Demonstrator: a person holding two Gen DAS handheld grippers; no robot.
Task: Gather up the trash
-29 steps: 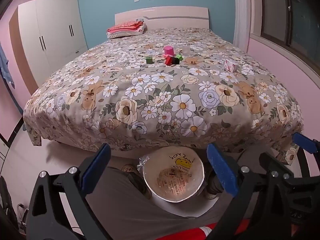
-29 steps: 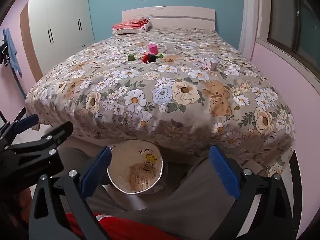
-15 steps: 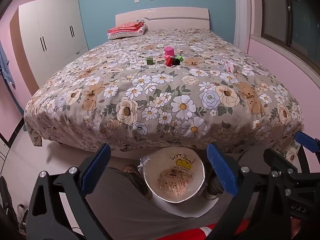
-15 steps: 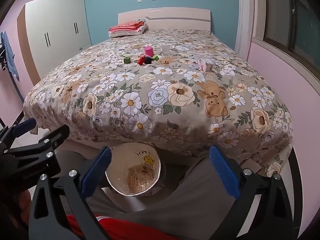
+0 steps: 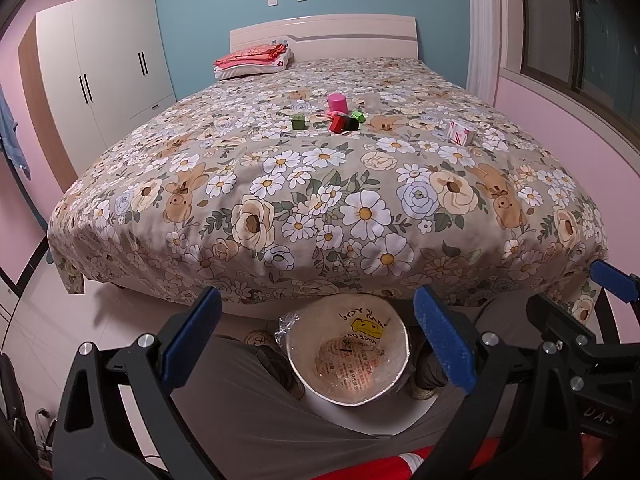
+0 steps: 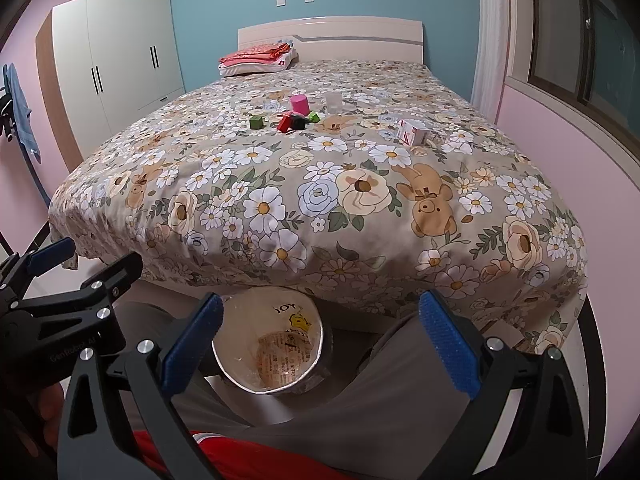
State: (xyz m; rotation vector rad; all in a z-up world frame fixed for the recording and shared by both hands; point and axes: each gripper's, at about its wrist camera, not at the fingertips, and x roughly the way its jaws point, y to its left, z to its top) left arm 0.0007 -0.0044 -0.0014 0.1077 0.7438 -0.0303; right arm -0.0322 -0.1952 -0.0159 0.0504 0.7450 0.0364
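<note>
Left wrist: both blue-padded grippers [image 5: 316, 340] [image 6: 318, 338] agape above round plastic-lined bin [image 5: 348, 354], floral quilt [image 5: 320, 184] beyond.

The left gripper's [image 5: 318, 336] fingers ran off the bottom edge, and its right pad [image 5: 440, 340] hid part of the bin's [image 5: 348, 396] rim. Far ahead of the claw, the small blocks [image 5: 340, 122] on the bed [image 5: 320, 200] were too small to identify. The bed's foot covered the bin's far side.
</note>
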